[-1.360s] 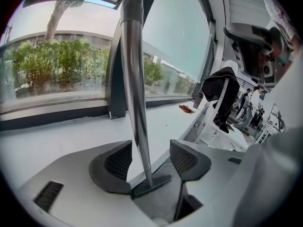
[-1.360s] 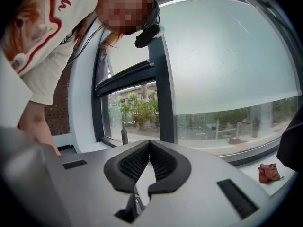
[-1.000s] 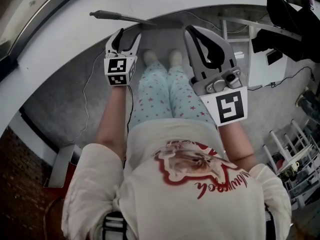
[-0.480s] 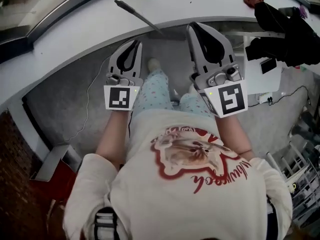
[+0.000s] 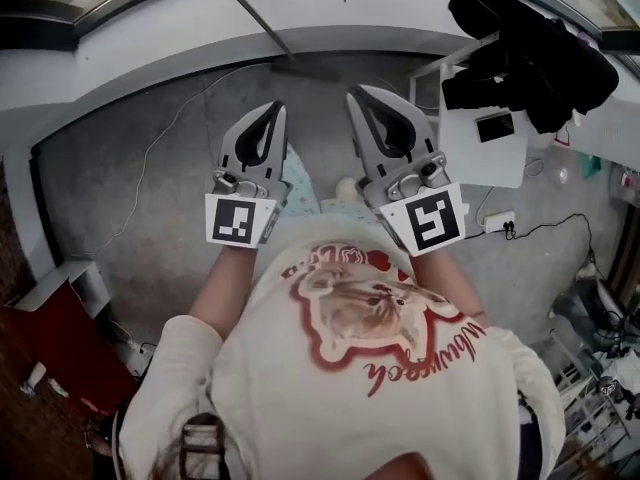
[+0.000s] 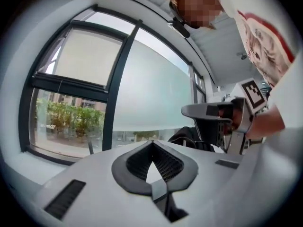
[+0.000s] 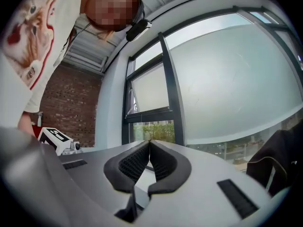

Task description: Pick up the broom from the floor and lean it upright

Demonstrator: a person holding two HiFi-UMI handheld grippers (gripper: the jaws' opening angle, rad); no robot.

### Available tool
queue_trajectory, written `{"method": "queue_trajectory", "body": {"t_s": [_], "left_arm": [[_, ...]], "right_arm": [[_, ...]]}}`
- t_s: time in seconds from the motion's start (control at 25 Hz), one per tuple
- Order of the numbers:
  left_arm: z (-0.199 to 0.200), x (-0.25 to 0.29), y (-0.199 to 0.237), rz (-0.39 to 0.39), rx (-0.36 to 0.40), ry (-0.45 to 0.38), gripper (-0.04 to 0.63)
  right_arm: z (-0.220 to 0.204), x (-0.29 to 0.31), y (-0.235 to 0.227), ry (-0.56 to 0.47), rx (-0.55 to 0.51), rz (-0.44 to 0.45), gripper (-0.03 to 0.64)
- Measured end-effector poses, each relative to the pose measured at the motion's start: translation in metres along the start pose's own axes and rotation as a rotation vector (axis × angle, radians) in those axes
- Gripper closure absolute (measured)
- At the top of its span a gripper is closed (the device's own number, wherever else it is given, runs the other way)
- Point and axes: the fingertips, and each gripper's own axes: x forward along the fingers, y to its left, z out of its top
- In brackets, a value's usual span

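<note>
Apparently the broom [image 5: 255,20] stands at twelve o'clock in the head view. Its thin dark handle slants up against the white wall [image 5: 130,43] and its head seems to rest on the floor [image 5: 150,188], though the blur makes this unsure. I judge it light and stiff, with a smooth handle that may slip, so the middle of the handle is the best place to hold. The left hand-held gripper [image 5: 272,110] and the right hand-held gripper [image 5: 357,94] are both closed on nothing and do not touch the broom.
</note>
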Motion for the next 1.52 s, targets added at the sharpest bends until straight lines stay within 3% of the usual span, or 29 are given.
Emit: {"method": "queue_trajectory", "body": {"t_s": [0.12, 0.28, 0.64, 0.88, 1.08, 1.2, 1.52], "left_arm": [[0.018, -0.024, -0.027, 0.051, 0.002, -0.018, 0.575], [0.053, -0.067, -0.037, 0.111, -0.015, -0.100, 0.575], [0.088, -0.162, -0.051, 0.137, -0.023, -0.193, 0.575], [0.082, -0.281, -0.038, 0.162, -0.026, -0.191, 0.575], [0.066, -0.360, -0.042, 0.056, -0.038, -0.128, 0.575], [0.072, -0.395, -0.053, 0.031, -0.085, -0.162, 0.575], [0.081, -0.418, -0.127, 0.075, -0.001, -0.207, 0.575]], "right_arm": [[0.008, -0.028, 0.004, -0.001, 0.036, 0.061, 0.592], [0.033, -0.041, 0.040, -0.035, 0.011, 0.171, 0.592], [0.043, -0.057, 0.141, 0.006, 0.003, 0.305, 0.592], [0.058, -0.071, 0.235, -0.015, -0.052, 0.285, 0.592], [0.045, -0.107, 0.317, 0.046, -0.027, 0.174, 0.592], [0.045, -0.139, 0.365, 0.071, -0.028, 0.213, 0.592], [0.067, -0.211, 0.357, -0.008, -0.050, 0.261, 0.592]]}}
